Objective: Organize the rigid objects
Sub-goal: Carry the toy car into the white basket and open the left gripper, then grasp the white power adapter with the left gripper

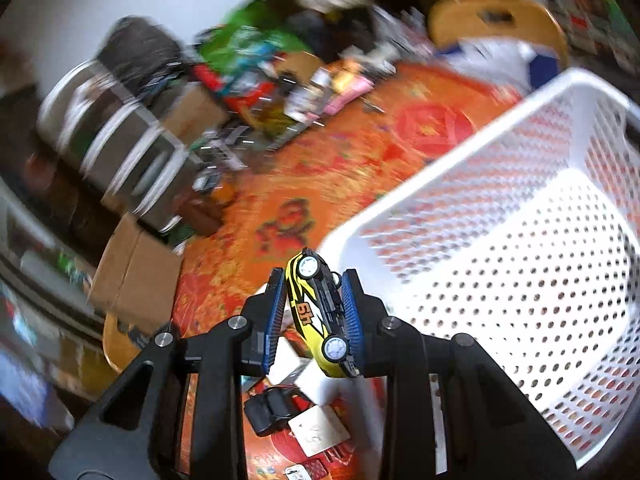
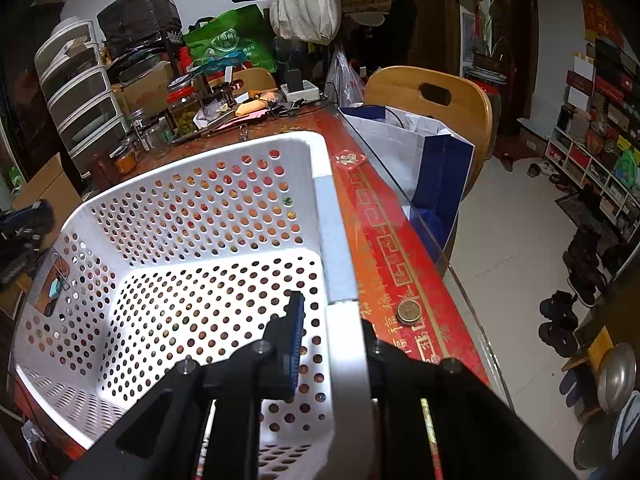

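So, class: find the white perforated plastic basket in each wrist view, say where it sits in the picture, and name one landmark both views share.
Left wrist view: the white perforated plastic basket fills the right half, beside the left gripper holding a yellow toy car.
Right wrist view: it fills the lower left and centre, the right gripper straddling its near-right wall.
Shared landmark: the wooden chair with a handle slot.

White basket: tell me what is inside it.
The white basket shows only its bare perforated floor; the right claw grips its rim, hiding a patch.
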A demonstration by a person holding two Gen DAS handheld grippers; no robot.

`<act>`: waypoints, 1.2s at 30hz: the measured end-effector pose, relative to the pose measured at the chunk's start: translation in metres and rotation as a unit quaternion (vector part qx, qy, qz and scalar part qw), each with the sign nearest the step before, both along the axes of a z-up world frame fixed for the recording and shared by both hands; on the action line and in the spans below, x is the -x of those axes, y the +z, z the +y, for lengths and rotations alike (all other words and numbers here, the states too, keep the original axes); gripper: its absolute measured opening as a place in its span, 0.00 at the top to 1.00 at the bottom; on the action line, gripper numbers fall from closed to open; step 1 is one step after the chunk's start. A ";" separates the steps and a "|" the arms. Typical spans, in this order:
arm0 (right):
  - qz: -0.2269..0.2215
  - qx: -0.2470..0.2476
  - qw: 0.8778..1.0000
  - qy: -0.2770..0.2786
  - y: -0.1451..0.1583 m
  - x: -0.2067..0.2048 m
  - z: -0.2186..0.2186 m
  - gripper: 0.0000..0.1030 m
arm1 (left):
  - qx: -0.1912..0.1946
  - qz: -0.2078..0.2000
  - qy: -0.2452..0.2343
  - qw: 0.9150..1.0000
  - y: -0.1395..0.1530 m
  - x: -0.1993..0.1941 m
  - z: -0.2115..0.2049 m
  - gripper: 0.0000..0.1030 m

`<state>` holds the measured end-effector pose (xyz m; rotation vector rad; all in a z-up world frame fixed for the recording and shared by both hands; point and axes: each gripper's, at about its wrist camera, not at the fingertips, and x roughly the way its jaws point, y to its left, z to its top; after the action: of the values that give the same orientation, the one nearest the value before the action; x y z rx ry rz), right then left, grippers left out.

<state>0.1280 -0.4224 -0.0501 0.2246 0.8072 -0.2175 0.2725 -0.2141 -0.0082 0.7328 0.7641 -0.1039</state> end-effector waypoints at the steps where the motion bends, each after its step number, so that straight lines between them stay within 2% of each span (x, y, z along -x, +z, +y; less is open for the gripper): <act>1: 0.000 -0.002 1.000 0.000 0.000 0.000 0.000 0.87 | -0.021 0.019 -0.010 1.000 -0.008 -0.004 -0.013 0.74; 4: 0.000 -0.008 1.000 0.000 -0.001 0.001 -0.002 0.87 | -0.071 0.076 -0.029 0.994 -0.033 -0.016 -0.040 0.74; 7: 0.000 -0.011 1.000 0.001 -0.001 0.001 -0.003 0.87 | -0.093 0.131 -0.026 0.987 -0.057 -0.029 -0.051 0.74; 11: 0.001 -0.015 1.000 0.004 -0.001 0.002 -0.004 0.87 | -0.093 0.159 -0.028 0.982 -0.070 -0.039 -0.054 0.73; 12: 0.002 -0.016 1.000 0.004 -0.001 0.001 -0.004 0.87 | -0.092 0.161 -0.029 0.982 -0.071 -0.039 -0.053 0.70; 14: 0.004 -0.015 1.000 0.005 -0.001 0.001 -0.004 0.87 | -0.092 0.155 -0.043 0.983 -0.070 -0.036 -0.055 0.58; 16: 0.006 -0.014 1.000 0.004 0.000 0.000 -0.005 0.87 | -0.068 0.142 -0.058 0.986 -0.061 -0.028 -0.046 0.36; 18: 0.008 -0.011 1.000 0.003 0.000 -0.001 -0.005 0.87 | -0.035 0.115 -0.066 0.991 -0.043 -0.015 -0.036 0.33; 20: 0.011 -0.009 1.000 0.003 0.000 -0.002 -0.006 0.87 | 0.023 0.082 -0.064 0.994 -0.014 0.002 -0.009 0.24; 21: 0.011 -0.008 1.000 0.002 0.000 -0.002 -0.006 0.87 | 0.050 0.062 -0.061 0.995 0.000 0.010 0.009 0.16; 22: 0.012 -0.007 1.000 0.002 0.000 -0.002 -0.006 0.87 | 0.088 0.029 -0.049 0.995 0.015 0.021 0.039 0.08; 24: 0.013 -0.006 1.000 -0.001 0.001 -0.003 -0.007 0.87 | 0.143 -0.008 -0.007 0.990 0.027 0.036 0.092 0.00; 26: 0.015 -0.003 1.000 -0.003 0.001 -0.003 -0.007 0.87 | 0.191 -0.009 0.065 0.979 0.010 0.046 0.156 0.00; 27: 0.016 -0.002 1.000 -0.004 0.001 -0.004 -0.007 0.87 | 0.195 0.000 0.087 0.977 0.000 0.048 0.173 0.00; 30: 0.012 -0.003 1.000 -0.007 0.001 -0.002 -0.006 0.87 | 0.196 0.045 0.144 0.969 -0.056 0.059 0.224 0.00; 32: 0.010 -0.006 1.000 -0.008 0.000 0.000 -0.007 0.87 | 0.216 0.078 0.158 0.960 -0.089 0.066 0.246 0.00; 33: 0.009 -0.008 1.000 -0.009 0.000 0.001 -0.007 0.87 | 0.272 0.073 0.156 0.947 -0.091 0.075 0.263 0.01; 34: 0.009 -0.006 1.000 -0.010 0.000 0.001 -0.007 0.87 | 0.289 0.080 0.159 0.940 -0.093 0.080 0.270 0.03; 35: 0.010 -0.003 1.000 -0.011 0.000 0.001 -0.007 0.87 | 0.299 0.075 0.155 0.939 -0.091 0.085 0.274 0.03; 36: 0.011 -0.001 1.000 -0.010 0.000 0.001 -0.006 0.87 | 0.294 0.062 0.148 0.942 -0.088 0.090 0.273 0.03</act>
<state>0.1275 -0.4283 -0.0498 0.2322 0.8267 -0.2389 0.1830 0.0592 -0.0962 0.0376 0.8984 -0.0988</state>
